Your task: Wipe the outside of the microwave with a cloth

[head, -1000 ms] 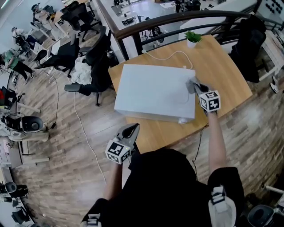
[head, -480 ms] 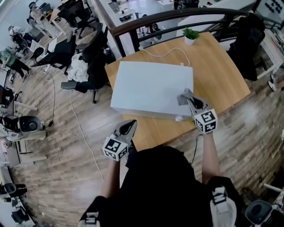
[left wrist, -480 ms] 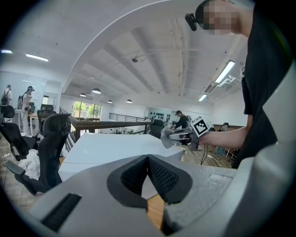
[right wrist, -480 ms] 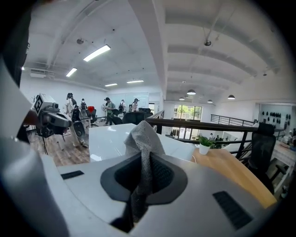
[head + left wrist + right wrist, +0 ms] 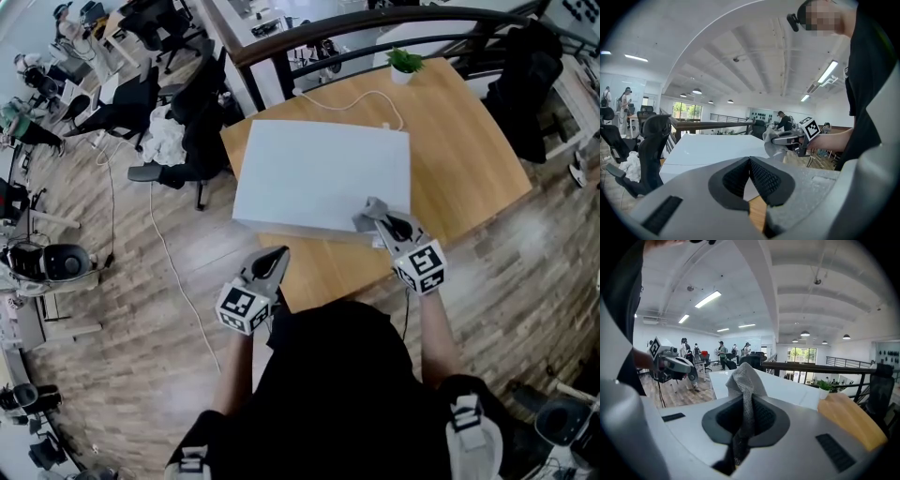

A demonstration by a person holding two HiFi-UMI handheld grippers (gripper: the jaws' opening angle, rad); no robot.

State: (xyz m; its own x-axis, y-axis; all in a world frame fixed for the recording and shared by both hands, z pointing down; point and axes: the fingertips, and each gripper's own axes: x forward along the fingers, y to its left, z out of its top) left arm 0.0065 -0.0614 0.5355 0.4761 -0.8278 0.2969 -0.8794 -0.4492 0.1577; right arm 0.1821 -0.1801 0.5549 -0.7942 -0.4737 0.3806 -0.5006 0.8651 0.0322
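The white microwave [image 5: 319,173] lies as a flat box on the wooden table [image 5: 464,155]. My right gripper [image 5: 374,216] is shut on a grey cloth [image 5: 366,215] at the microwave's near right corner, at the front edge of its top. In the right gripper view the cloth [image 5: 745,377] stands up between the jaws, with the microwave [image 5: 787,389] beyond. My left gripper [image 5: 274,262] hangs shut and empty off the table's near edge, below the microwave's front. In the left gripper view the microwave [image 5: 705,150] and the cloth [image 5: 771,142] lie ahead of the shut jaws.
A small potted plant [image 5: 405,66] and a white cable [image 5: 352,98] sit at the table's far side. A dark railing [image 5: 375,33] runs behind it. Black office chairs [image 5: 183,122] stand to the left, and a dark bag [image 5: 525,84] hangs at the right.
My right gripper has slid the cloth from the right side of the microwave's top toward me, to the near right corner. The left gripper has hardly moved.
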